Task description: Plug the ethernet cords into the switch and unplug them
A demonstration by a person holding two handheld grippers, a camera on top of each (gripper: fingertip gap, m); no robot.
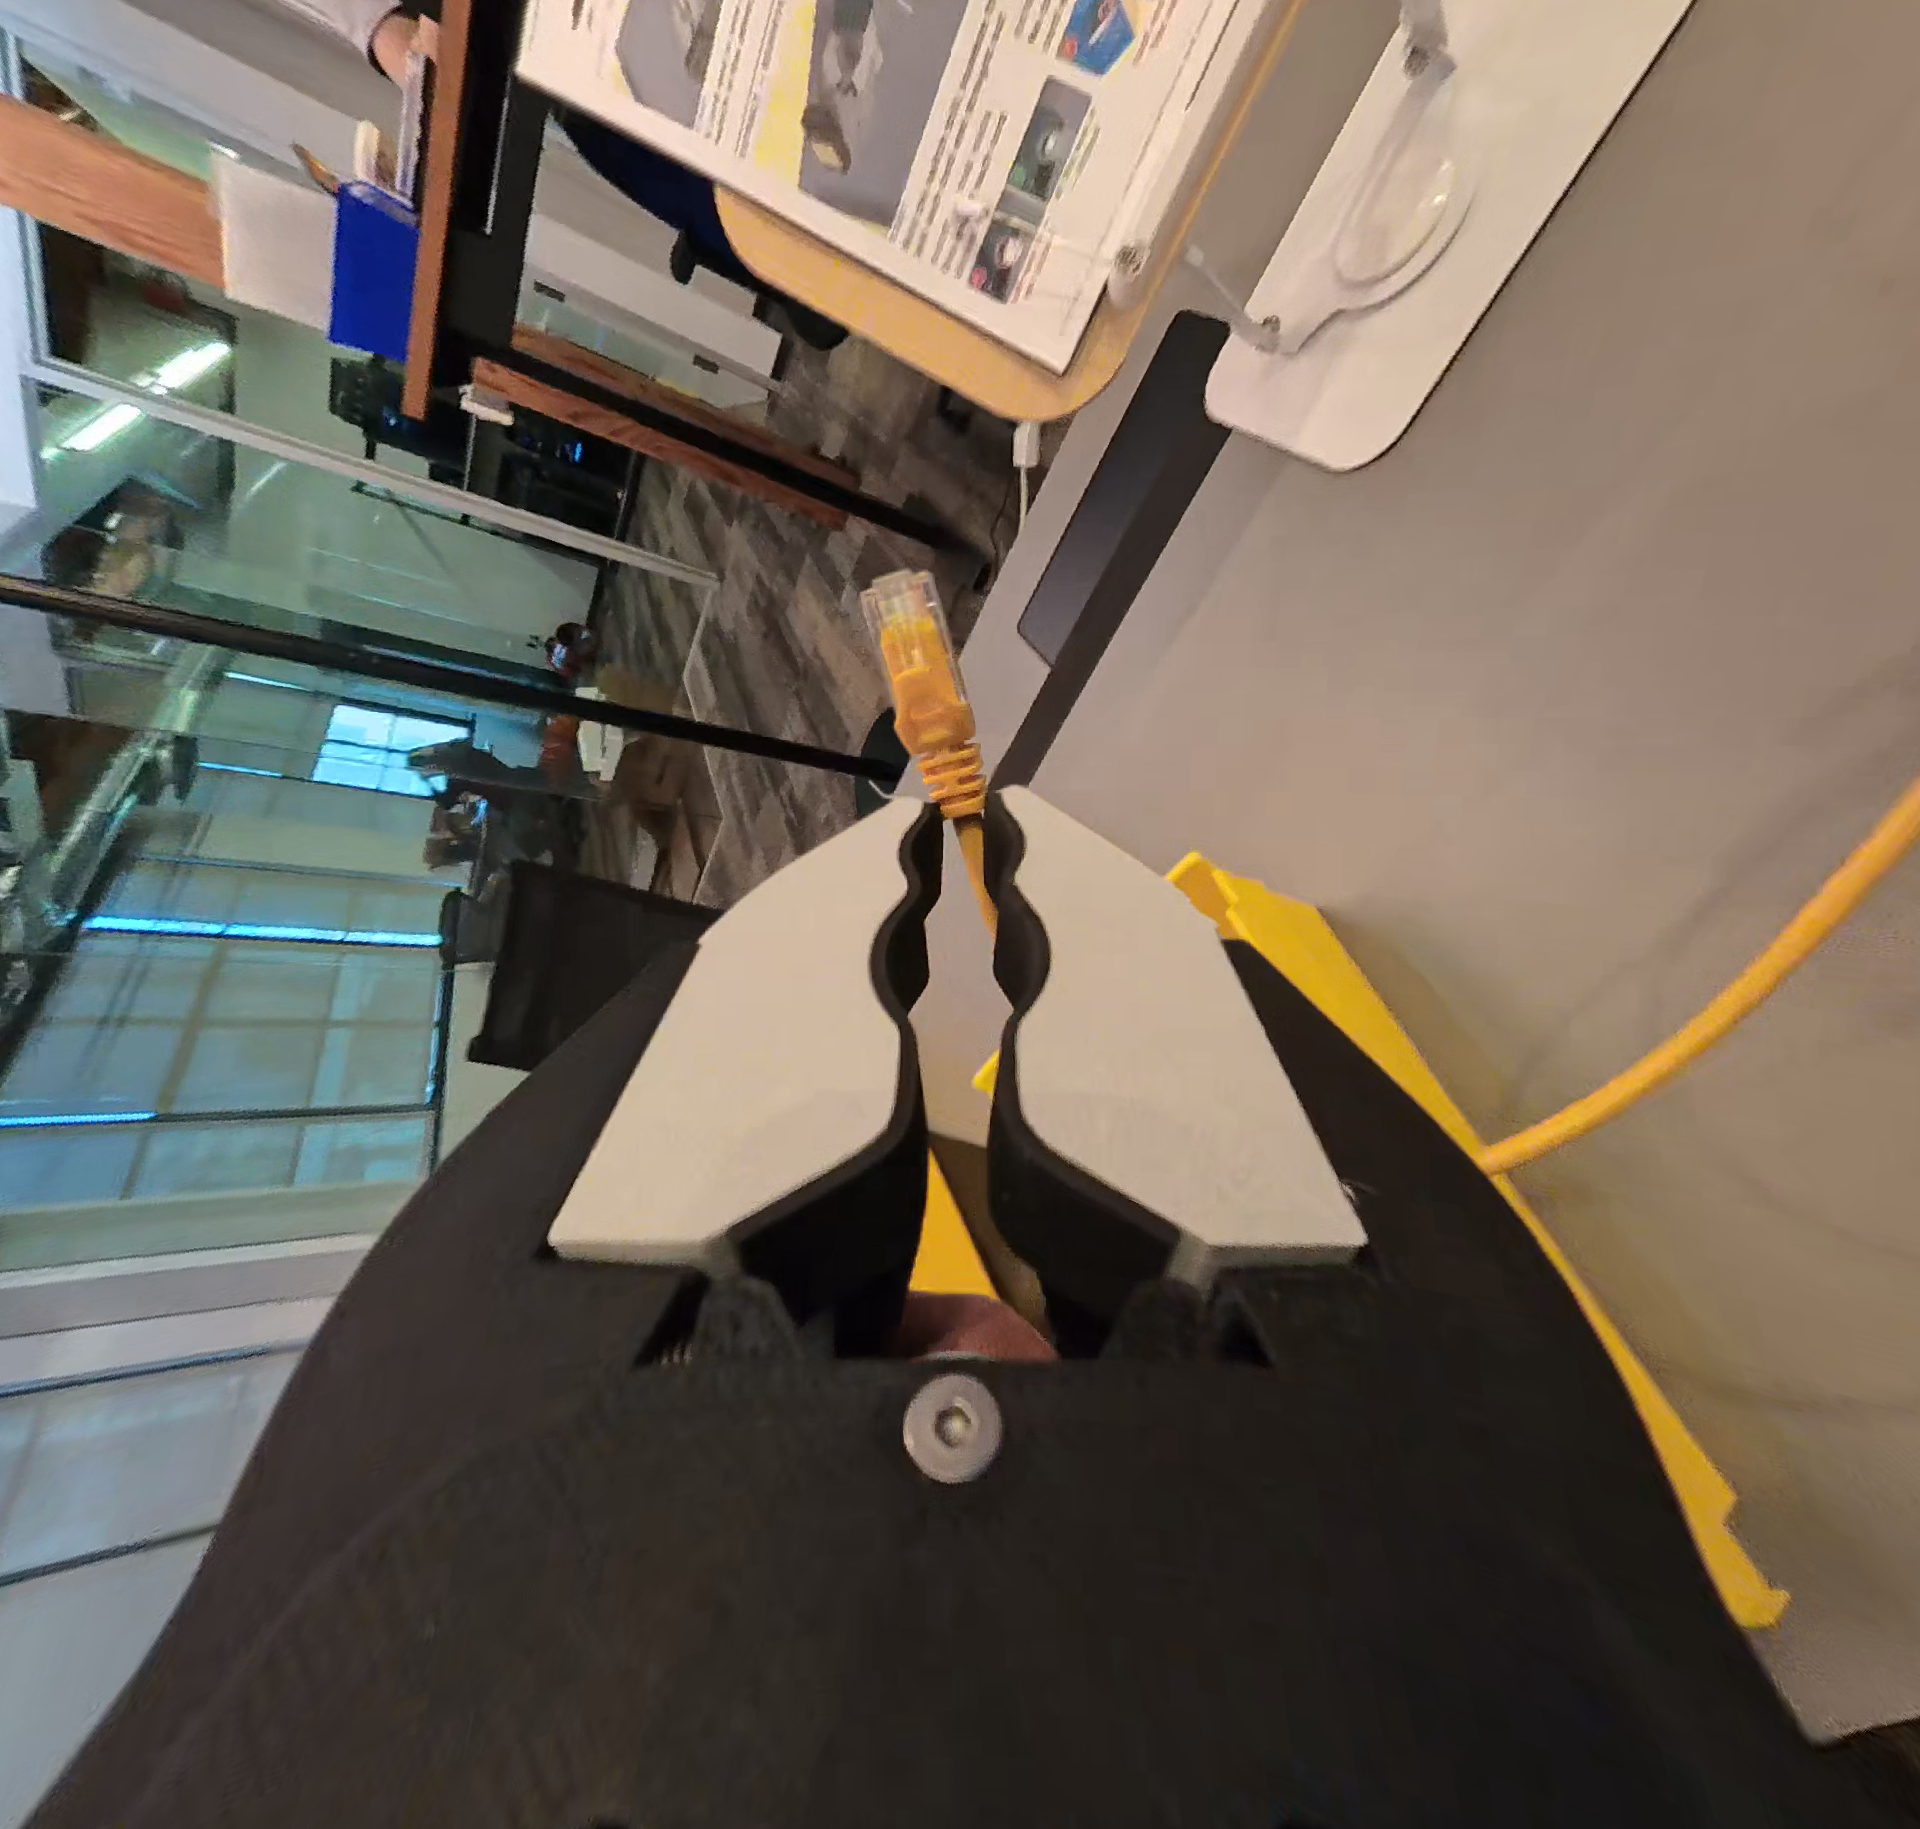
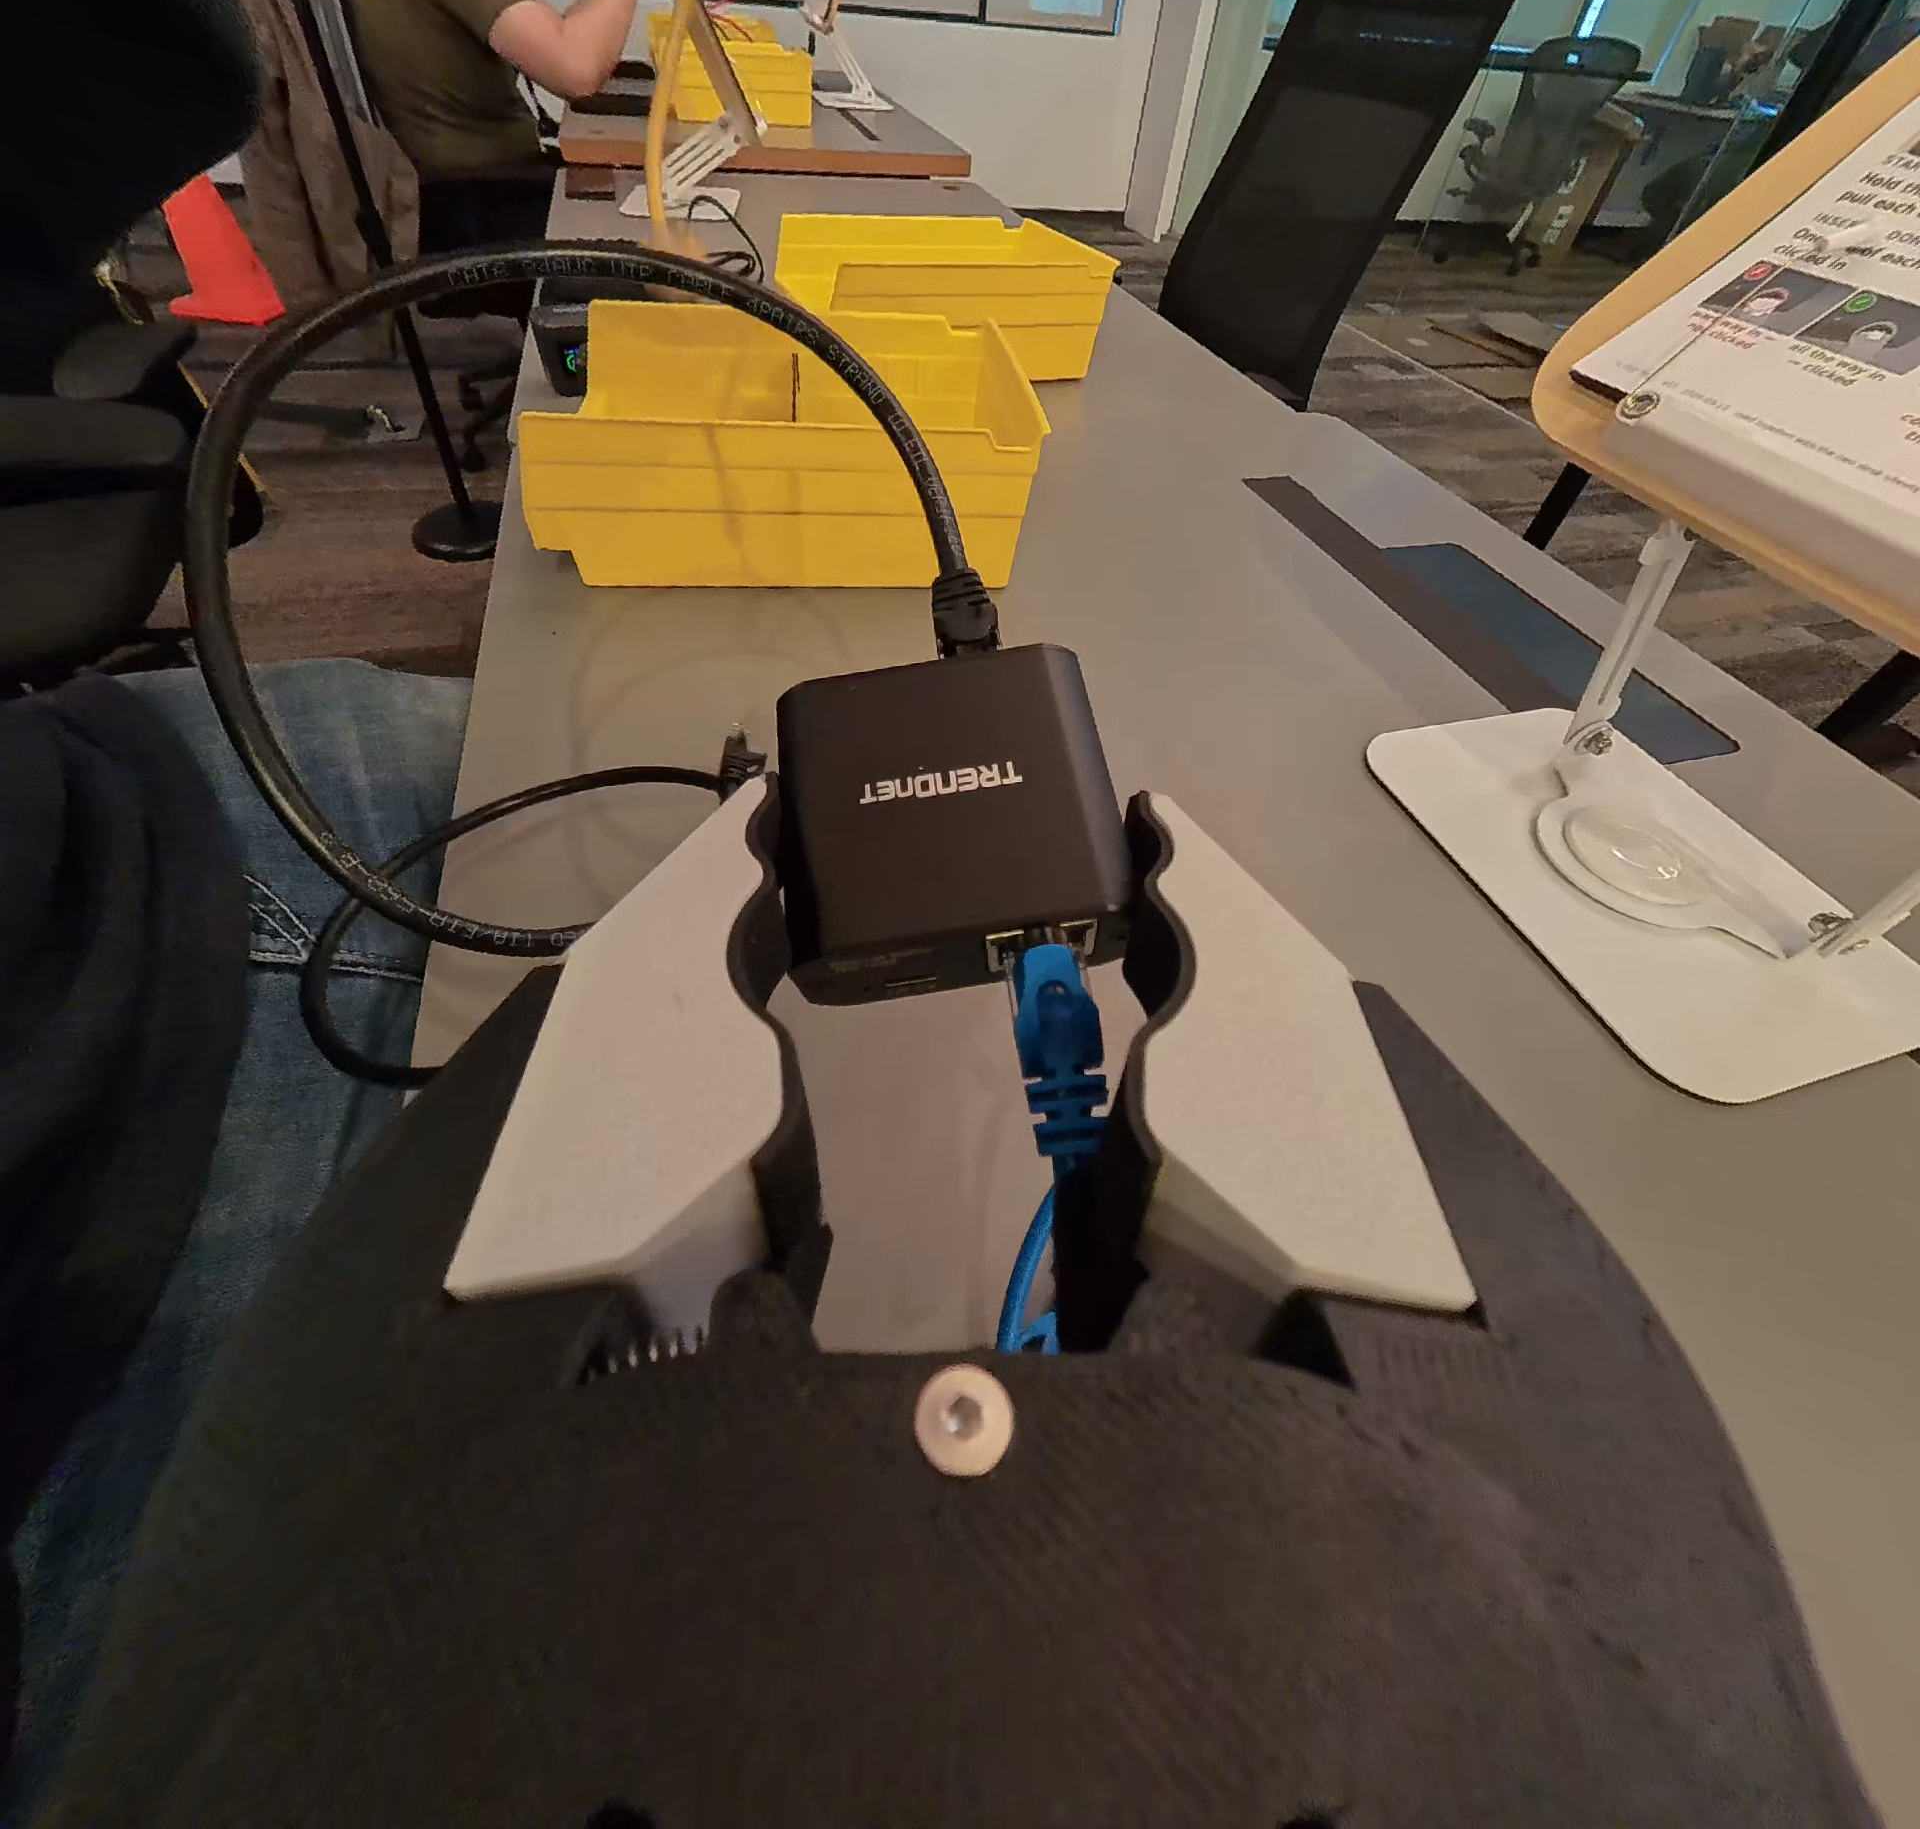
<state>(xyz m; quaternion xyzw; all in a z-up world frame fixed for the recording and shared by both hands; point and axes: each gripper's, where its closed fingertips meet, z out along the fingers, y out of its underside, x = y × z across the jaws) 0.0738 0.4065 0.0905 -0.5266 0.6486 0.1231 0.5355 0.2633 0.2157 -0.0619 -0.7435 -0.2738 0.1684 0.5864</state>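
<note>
In the right wrist view my right gripper [image 2: 954, 808] is shut on the black switch [image 2: 935, 844], which rests on the grey table [image 2: 1247, 636], with one finger on each side. A blue ethernet cord [image 2: 1058, 1041] is plugged into a near-side port and runs back between the fingers. A black cord [image 2: 961, 616] is plugged into the far side and loops left; its other plug [image 2: 738, 749] lies loose by the left finger. In the left wrist view my left gripper [image 1: 961, 813] is shut on a yellow ethernet cord [image 1: 1714, 1000], held in the air, with its plug [image 1: 914, 657] sticking out past the fingertips.
Two yellow bins [image 2: 779, 470] stand on the table beyond the switch; one also shows beside my left gripper [image 1: 1351, 1000]. A white document stand [image 2: 1662, 896] with an instruction sheet is on the right. A black chair [image 2: 1330, 169] and a person at another desk are behind. There is about 30 cm between the tips of the two grippers.
</note>
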